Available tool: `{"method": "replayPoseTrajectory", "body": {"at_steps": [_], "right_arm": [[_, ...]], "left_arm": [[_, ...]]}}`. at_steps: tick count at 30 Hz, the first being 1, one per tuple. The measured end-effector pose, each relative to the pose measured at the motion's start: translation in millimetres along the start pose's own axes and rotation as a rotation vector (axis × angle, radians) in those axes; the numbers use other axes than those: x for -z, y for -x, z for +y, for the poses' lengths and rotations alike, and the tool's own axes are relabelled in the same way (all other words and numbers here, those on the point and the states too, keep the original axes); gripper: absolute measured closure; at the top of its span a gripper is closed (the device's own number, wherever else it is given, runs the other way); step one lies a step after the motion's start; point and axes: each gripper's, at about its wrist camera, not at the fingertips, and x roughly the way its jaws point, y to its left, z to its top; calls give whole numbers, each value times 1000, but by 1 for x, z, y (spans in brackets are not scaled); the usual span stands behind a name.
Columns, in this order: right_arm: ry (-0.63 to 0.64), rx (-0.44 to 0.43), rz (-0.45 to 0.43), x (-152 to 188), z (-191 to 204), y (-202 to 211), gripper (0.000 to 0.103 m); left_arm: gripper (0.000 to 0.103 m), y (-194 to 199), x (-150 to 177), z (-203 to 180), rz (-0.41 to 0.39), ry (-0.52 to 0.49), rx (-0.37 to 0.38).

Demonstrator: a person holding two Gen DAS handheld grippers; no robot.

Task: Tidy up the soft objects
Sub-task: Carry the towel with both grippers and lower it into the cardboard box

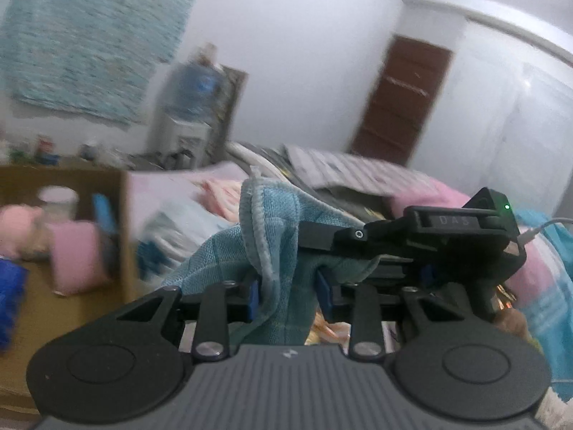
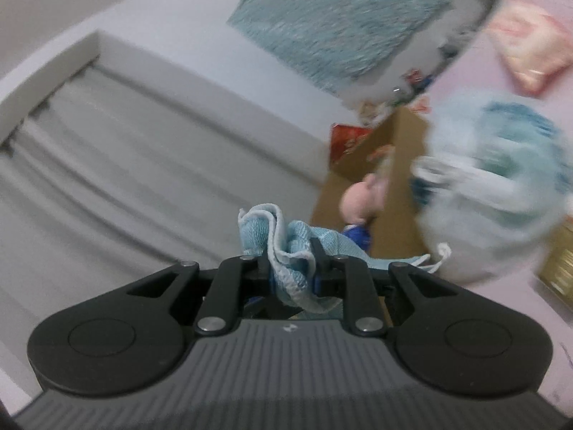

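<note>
With both the left gripper point(image 1: 286, 286) and right gripper point(image 2: 292, 272) clamped on the blue towel point(image 1: 272, 229), folding seems underway; next, align its edges.

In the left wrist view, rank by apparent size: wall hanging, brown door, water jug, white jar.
1. Wall hanging
2. Brown door
3. Water jug
4. White jar
This is apparent size only; they stand at different distances and the frame is blurred.

The raised letters "DAS" stand on the black body of the right gripper point(image 1: 361, 247), seen from the left wrist.
</note>
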Motion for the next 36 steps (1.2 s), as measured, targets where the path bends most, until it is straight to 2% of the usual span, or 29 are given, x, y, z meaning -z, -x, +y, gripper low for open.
{"method": "replayPoseTrajectory", "body": {"at_steps": [4, 8, 11, 15, 19, 24, 26, 36], "right_arm": [[50, -20, 86, -24, 27, -61, 85], [73, 8, 180, -42, 41, -119, 85], [70, 72, 255, -53, 39, -166, 85], [65, 212, 371, -61, 29, -227, 85], [65, 327, 450, -58, 12, -270, 85], [70, 442, 538, -57, -12, -322, 85], [62, 470, 554, -57, -20, -337, 85], [10, 619, 612, -45, -70, -395, 85]], "left_arm": [[70, 22, -20, 34, -49, 52, -77], [70, 25, -33, 78, -46, 130, -134], [71, 16, -36, 116, -14, 206, -167], [72, -2, -32, 160, 57, 305, -209], [77, -22, -31, 193, 131, 361, -253], [75, -32, -26, 217, 206, 380, -333], [66, -31, -25, 223, 207, 384, -356], [58, -26, -19, 236, 246, 380, -394]]}}
